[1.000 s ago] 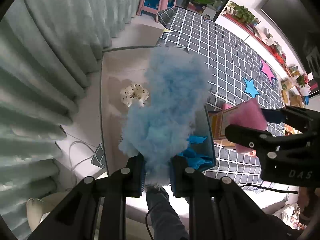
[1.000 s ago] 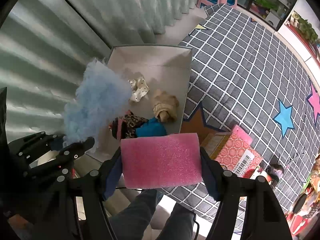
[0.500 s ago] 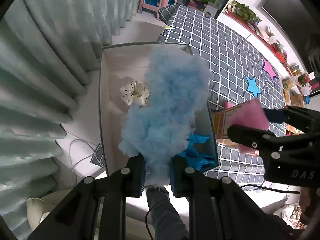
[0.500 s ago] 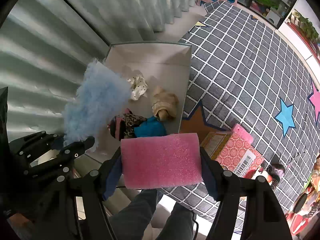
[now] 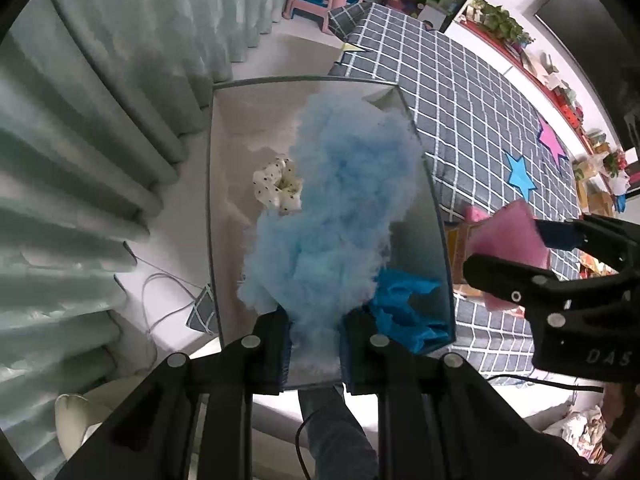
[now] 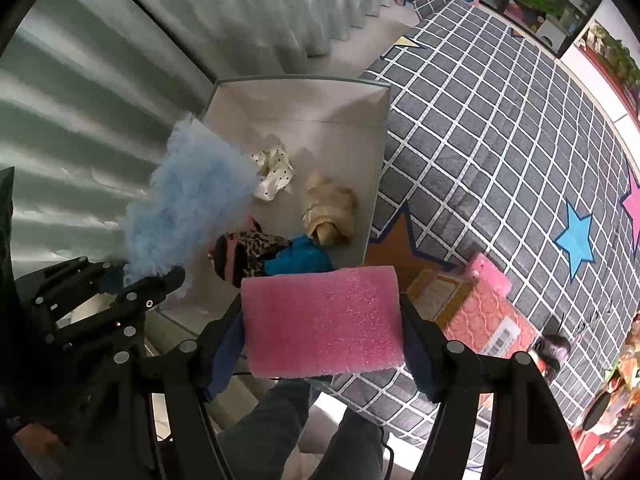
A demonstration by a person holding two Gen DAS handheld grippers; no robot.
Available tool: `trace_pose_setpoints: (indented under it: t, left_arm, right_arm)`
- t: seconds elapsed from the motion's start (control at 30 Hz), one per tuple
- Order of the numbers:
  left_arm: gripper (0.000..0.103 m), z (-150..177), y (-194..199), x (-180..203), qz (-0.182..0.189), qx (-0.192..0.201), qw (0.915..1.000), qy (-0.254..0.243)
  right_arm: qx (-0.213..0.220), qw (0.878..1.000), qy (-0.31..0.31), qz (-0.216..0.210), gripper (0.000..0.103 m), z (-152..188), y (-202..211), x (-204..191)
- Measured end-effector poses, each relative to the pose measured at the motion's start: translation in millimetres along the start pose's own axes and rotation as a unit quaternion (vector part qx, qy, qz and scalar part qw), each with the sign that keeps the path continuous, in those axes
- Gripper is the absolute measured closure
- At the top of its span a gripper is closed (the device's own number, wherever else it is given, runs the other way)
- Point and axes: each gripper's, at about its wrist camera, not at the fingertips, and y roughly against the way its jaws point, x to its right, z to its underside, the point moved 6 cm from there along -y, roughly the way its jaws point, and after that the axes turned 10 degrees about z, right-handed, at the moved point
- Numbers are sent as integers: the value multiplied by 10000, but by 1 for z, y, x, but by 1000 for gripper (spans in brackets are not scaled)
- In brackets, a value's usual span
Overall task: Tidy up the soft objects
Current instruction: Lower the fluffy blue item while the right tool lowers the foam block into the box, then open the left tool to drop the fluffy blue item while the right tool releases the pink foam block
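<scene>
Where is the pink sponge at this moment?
In the right wrist view the pink sponge sits low and central, clamped in the right gripper, held above the near edge of the grey box, beside the checked mat.

Both point straight down, side by side. The left hand-held gripper [image 5: 314, 344] has its jaws pinched nearly together on a fluffy blue tuft [image 5: 340, 208]. The right hand-held gripper [image 6: 322, 340] stands with jaws spread wide, pads pressing both ends of a pink foam block [image 6: 322, 320]. The person's legs [image 6: 304, 432] show below.
</scene>
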Motion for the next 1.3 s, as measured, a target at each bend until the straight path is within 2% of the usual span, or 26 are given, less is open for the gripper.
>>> trace_pose_setpoints:
  t: [0.57, 1.3]
  left_arm:
    - [82, -40, -28, -25, -132, -64, 9998, 163]
    - [81, -43, -50, -30, -31, -289, 9993, 236]
  right_arm:
    - [2, 9997, 215, 154, 32, -57, -27, -10]
    - [-151, 9990, 349, 246, 31, -81, -47, -15]
